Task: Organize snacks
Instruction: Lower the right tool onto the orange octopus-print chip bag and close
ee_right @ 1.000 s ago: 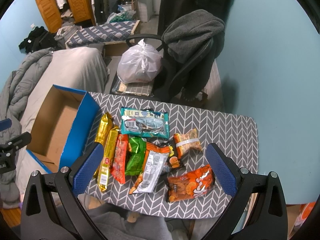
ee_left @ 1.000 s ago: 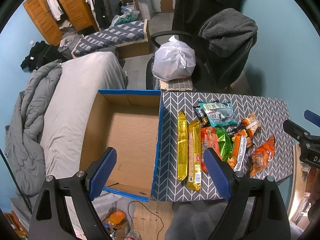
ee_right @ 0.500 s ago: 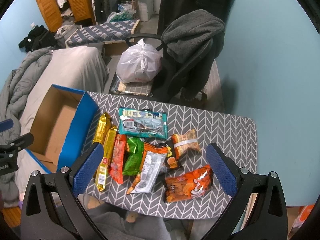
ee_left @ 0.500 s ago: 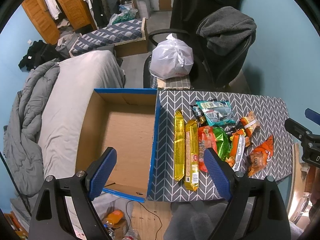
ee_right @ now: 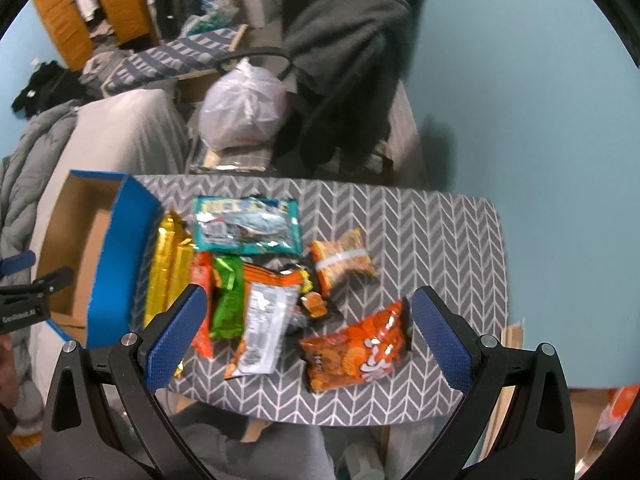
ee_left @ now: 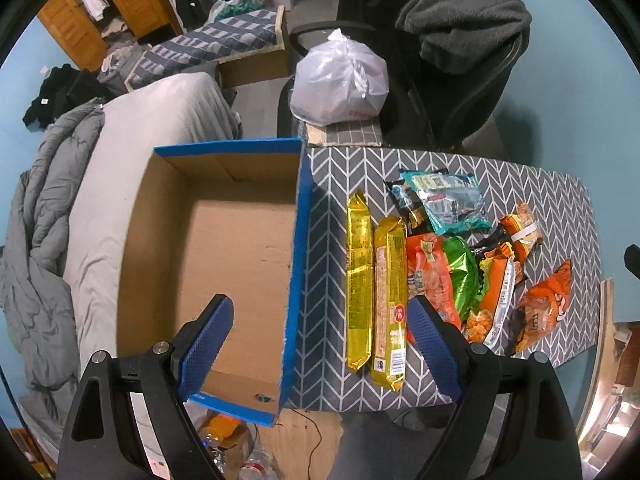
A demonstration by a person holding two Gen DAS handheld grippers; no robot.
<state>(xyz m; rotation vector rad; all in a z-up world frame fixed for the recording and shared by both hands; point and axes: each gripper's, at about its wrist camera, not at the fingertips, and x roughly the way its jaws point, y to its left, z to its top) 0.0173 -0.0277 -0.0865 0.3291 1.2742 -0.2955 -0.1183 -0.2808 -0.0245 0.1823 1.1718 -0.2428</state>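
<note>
Both tools are held above the desk (ee_right: 440,232) with jaws spread wide and nothing between them. The left tool (ee_left: 320,336) is seen over the right wall of the box (ee_left: 298,264), which stands at the desk's left edge. The right tool (ee_right: 306,332) is seen over the snacks. Two gold packs (ee_left: 376,284) are laid side by side nearest the box, a teal pack (ee_right: 246,226) toward the far edge, and an orange bag (ee_right: 360,350) near the front edge. The right view is blurred.
</note>
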